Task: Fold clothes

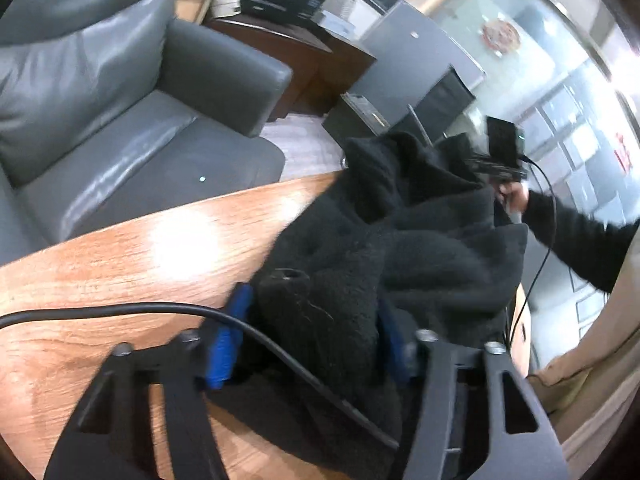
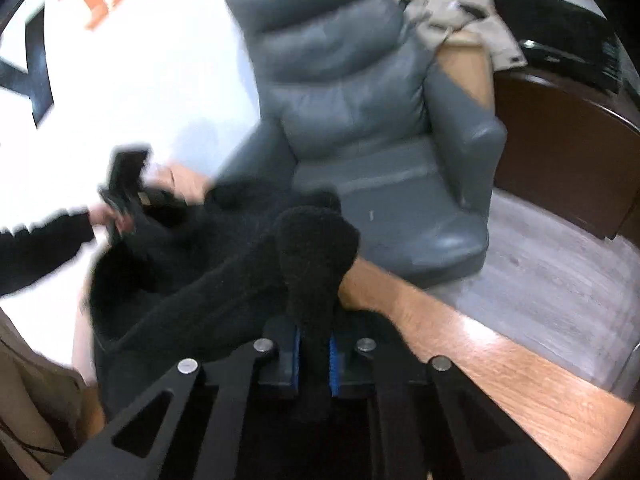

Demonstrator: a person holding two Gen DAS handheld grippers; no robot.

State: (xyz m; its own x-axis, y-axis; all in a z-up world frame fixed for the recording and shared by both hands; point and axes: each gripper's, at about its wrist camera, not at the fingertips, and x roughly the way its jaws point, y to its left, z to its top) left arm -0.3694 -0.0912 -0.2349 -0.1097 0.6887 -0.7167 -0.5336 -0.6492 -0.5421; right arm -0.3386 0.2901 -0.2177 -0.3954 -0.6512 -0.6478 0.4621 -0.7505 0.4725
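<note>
A black fleece garment [image 1: 400, 240] hangs bunched over the wooden table [image 1: 140, 248], held up between both grippers. My left gripper [image 1: 312, 344] has its blue pads [image 1: 226, 344] wide apart with a thick fold of the fleece between them. My right gripper [image 2: 314, 354] is shut on a narrow fold of the same garment [image 2: 224, 264], its blue pads [image 2: 334, 364] close together. The right gripper also shows across the garment in the left wrist view [image 1: 500, 156], and the left one in the right wrist view [image 2: 124, 184].
A grey leather armchair [image 1: 120, 100] stands beyond the table's far edge, also in the right wrist view [image 2: 360, 120]. A dark wooden desk [image 1: 288, 56] and a grey cabinet [image 1: 420, 68] stand behind. A black cable [image 1: 120, 310] crosses the left gripper.
</note>
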